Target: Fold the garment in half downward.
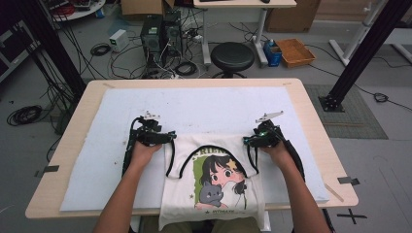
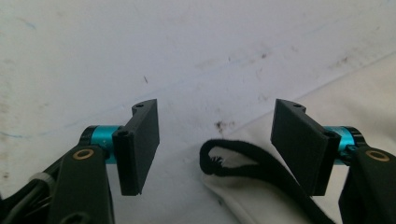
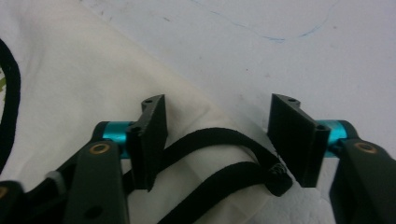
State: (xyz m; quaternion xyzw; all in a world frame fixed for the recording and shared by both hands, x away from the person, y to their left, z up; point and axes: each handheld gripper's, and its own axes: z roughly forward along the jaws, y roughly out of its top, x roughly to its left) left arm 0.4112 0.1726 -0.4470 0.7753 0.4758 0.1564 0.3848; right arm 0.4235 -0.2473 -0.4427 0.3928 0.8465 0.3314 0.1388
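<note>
Here's the table [image 1: 311, 126], a light wooden top with rounded corners, and nearly all of it is covered by a white mat [image 1: 194, 104] laid flat, its surface scuffed with small dark specks and a faint blue pen line. A bare strip of wood runs round the mat on every side. On the mat lies a cream sleeveless top [image 1: 214, 187] with black trim and a cartoon girl-and-cat print, spread face up near the front edge, its hem spilling over the edge toward the person. Its two black-edged shoulder straps point toward the far side, resting flat on the mat. The far half of the mat is bare white.
</note>
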